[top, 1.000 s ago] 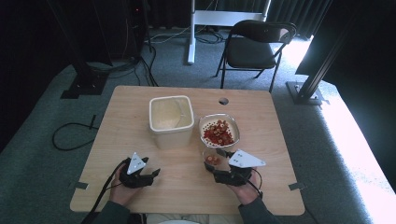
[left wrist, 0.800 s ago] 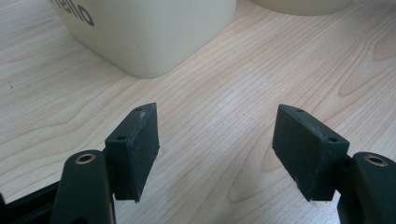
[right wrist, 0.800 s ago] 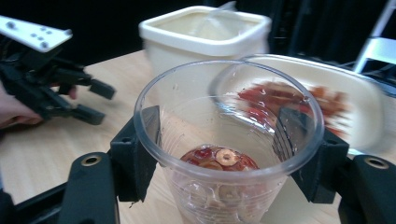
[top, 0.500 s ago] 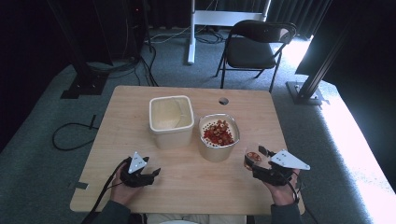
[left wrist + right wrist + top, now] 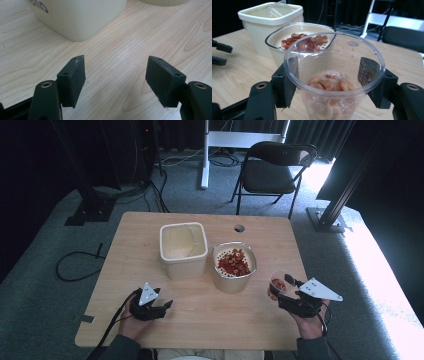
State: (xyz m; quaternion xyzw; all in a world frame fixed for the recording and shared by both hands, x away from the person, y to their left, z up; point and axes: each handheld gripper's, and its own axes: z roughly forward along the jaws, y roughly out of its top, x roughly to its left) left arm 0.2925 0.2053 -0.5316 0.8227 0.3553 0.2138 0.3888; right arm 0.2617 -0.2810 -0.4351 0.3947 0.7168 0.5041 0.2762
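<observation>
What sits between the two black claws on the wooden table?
In the high view, bare light wooden table lies between the left claw and the right claw, which grips a clear plastic cup.

Left gripper (image 5: 165, 305): I am carrying a black body topped by a grey three-cornered plate, a black cable trailing from its rear. Right gripper (image 5: 286, 285): I am wearing the same black build and grey plate. My jaws are showing flat black pads, small screw holes and brass-ringed pivots. Dark grey-green sleeves are covering both forearms.
</observation>
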